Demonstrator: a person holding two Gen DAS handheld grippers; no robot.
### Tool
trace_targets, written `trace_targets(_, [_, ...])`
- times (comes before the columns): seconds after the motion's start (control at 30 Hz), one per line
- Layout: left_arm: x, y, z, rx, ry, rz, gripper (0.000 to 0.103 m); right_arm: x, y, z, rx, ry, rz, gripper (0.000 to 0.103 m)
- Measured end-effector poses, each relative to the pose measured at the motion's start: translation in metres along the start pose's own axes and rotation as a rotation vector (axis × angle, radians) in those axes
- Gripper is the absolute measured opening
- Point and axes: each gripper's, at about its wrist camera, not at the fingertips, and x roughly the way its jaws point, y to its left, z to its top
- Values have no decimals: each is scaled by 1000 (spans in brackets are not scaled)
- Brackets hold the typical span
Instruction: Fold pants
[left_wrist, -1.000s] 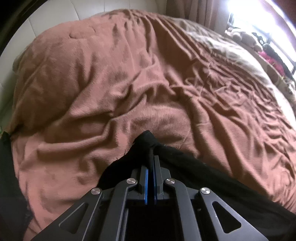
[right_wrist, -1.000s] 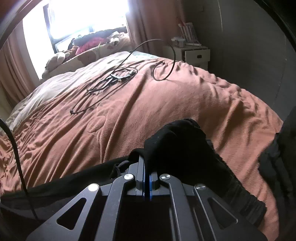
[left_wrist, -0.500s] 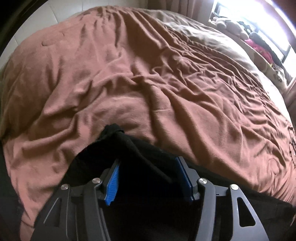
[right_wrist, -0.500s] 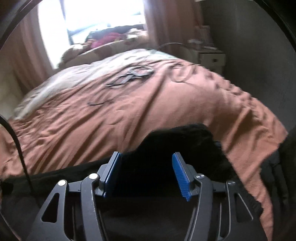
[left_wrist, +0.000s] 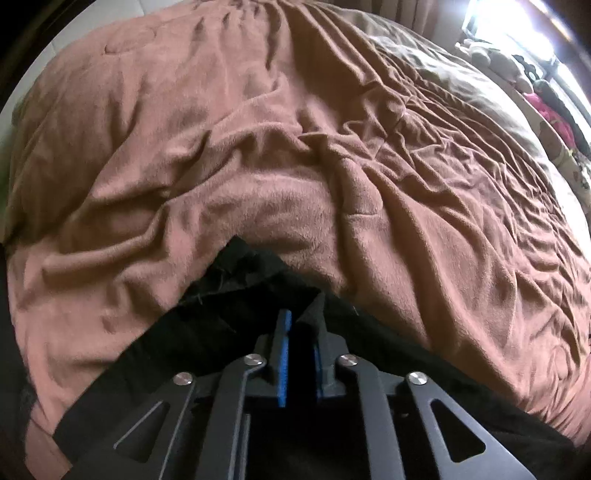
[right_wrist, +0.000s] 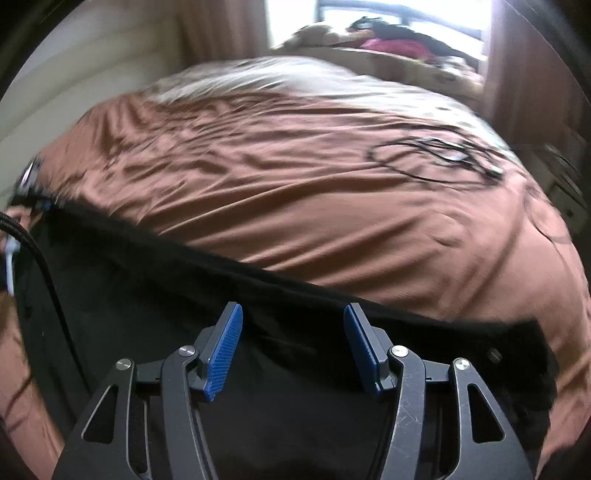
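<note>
Left gripper (left_wrist: 298, 321) angled down, closing on black pants (left_wrist: 236, 280)

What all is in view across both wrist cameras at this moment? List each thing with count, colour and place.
pants: one, black, spread along the near edge of the bed
blanket: one, brown, rumpled, covering the bed
cable: a black tangle, on the blanket's far right side
soft toys and clothes: several, mixed colours, by the bright window
curtains: brownish, beside the window
left tool: black with blue pads, closing on a fold of the pants
right tool: black with blue pads, open above the pants
</note>
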Motion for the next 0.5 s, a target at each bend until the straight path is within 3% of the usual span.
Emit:
trace_targets(0.2, [3,-3,6,6,-10,21,8,31,35,17,-162,45,28,55])
trace_targets(0.5, [7,-3,6,15,-7,24,8,77,72,43,-351,131,146,52])
